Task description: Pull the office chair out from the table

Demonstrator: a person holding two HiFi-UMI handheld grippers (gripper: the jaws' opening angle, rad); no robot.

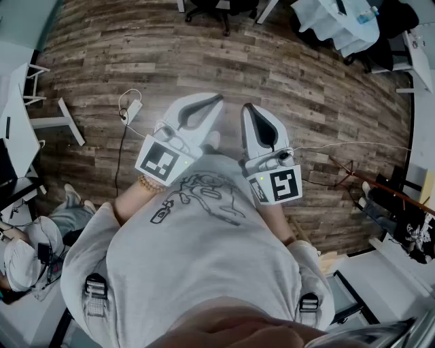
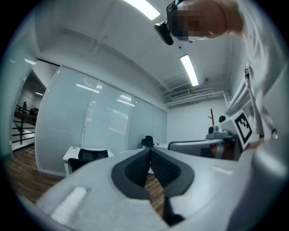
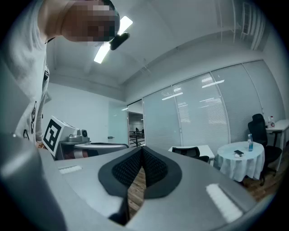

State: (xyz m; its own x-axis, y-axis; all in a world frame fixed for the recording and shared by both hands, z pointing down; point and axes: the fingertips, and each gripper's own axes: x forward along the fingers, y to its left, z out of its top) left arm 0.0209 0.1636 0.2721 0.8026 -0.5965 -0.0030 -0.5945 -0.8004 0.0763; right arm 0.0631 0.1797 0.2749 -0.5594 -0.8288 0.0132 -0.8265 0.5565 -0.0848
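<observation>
I hold both grippers close in front of my chest, pointing level over the wood floor. The left gripper [image 1: 216, 102] has its jaws closed together with nothing between them; its own view shows the dark pads [image 2: 135, 169] meeting at the left gripper's tip [image 2: 150, 151]. The right gripper [image 1: 247, 109] is likewise shut and empty, seen in its own view as the right gripper [image 3: 142, 150]. A black office chair [image 2: 92, 156] stands tucked at a white desk [image 2: 72, 153] by the glass wall, far from both grippers; the same chair [image 3: 190, 152] shows in the right gripper view.
Ahead on the floor is a black chair base [image 1: 212, 9]. A round table with a white cloth [image 3: 239, 159] and another black chair [image 3: 258, 131] stand to the right. A white adapter with a cable [image 1: 132, 109] lies left. A white desk [image 1: 15, 119] and a seated person [image 1: 30, 248] are at the left edge.
</observation>
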